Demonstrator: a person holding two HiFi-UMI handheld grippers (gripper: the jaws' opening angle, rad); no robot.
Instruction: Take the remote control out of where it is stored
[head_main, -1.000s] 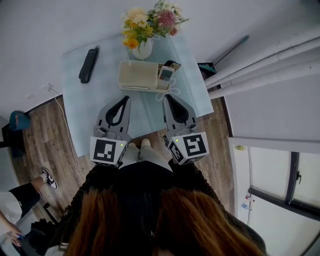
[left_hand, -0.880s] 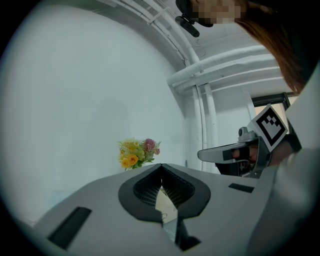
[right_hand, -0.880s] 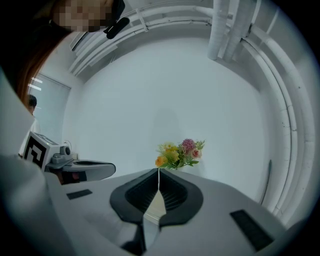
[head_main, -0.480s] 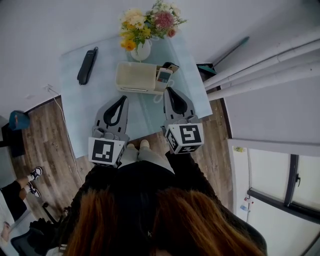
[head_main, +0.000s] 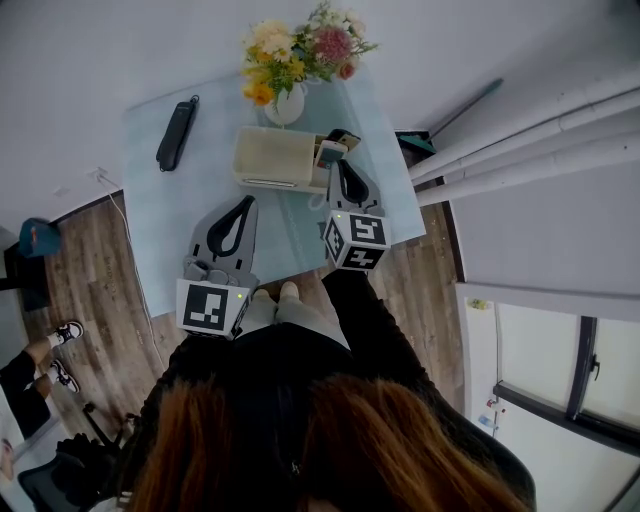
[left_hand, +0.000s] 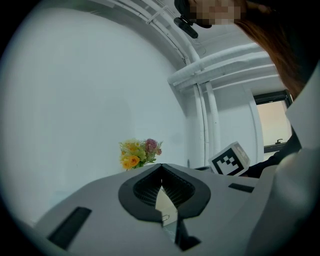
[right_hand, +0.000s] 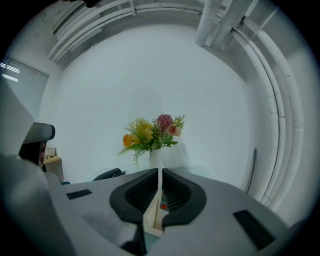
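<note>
My left gripper (head_main: 243, 200) and right gripper (head_main: 343, 165) are grey with black pads, and their marker cubes (head_main: 210, 306) carry black-and-white squares. The table (head_main: 200, 215) is pale blue-green, the storage box (head_main: 270, 158) cream, the remote control (head_main: 330, 152) pale grey. At the far edge the bouquet (head_main: 300, 50) is yellow, orange, pink and green, in a white vase (head_main: 285, 105). A long black object (head_main: 176, 132) lies far left. The floor (head_main: 90, 270) is brown wood grain.

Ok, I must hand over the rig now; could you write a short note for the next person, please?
Left claw: shut, empty, over the near part of the table.
Right claw: shut, empty, tips close in front of the remote control.
Remote control: standing in the side pocket of the cream box, not yet taken.
Done: nothing gripped.
Left to do: open the right claw, grip the remote control, lift it out.
</note>
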